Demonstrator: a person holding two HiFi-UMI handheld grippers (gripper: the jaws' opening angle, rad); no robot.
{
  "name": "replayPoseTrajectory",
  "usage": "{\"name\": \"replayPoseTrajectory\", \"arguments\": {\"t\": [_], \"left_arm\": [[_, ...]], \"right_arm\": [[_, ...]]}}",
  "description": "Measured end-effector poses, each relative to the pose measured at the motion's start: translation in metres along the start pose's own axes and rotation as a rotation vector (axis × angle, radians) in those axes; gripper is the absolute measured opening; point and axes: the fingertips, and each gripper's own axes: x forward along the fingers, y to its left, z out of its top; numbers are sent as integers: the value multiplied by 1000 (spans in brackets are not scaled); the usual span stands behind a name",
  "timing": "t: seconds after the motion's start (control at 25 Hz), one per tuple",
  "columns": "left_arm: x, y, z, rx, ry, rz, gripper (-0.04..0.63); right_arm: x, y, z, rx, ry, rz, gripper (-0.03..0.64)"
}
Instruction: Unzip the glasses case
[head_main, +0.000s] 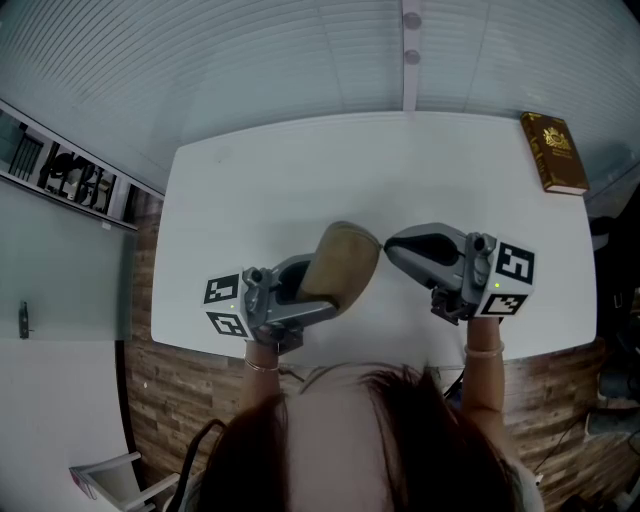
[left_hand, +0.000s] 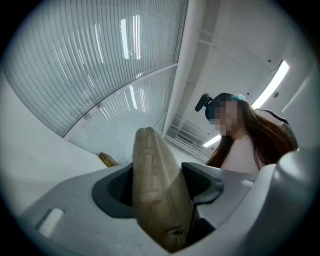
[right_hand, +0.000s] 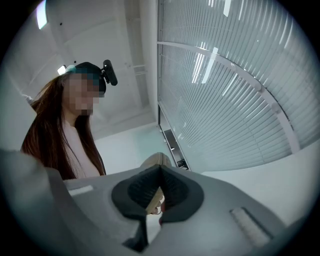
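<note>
I'm holding the glasses case (head_main: 340, 268) over the near side of the table (head_main: 250, 180), clamped in the left gripper (head_main: 308, 292), while the right gripper (head_main: 392, 245) is pinching what looks like the zipper pull (right_hand: 156, 205) at its end. If I'm tugging off the zipper's line, that small pull may slip free, or the case may twist in the left grip.

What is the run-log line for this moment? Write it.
left fingers: shut on tan fabric glasses case | right fingers: shut on small zipper pull

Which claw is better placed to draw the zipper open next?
Right. The right claw is shut at the end of the glasses case, while the left claw clamps its body, steadying it.
</note>
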Motion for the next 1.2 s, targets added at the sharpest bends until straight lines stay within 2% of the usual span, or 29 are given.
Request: {"name": "replayPoseTrajectory", "arguments": {"t": [0.72,1.2], "left_arm": [[1,11,6,-97,-124,-4,288],[2,17,10,-140,-177,17,288]], "right_arm": [[-1,-5,-6,23,-32,-57,2],[-1,-7,-10,29,-35,-85,2]]}}
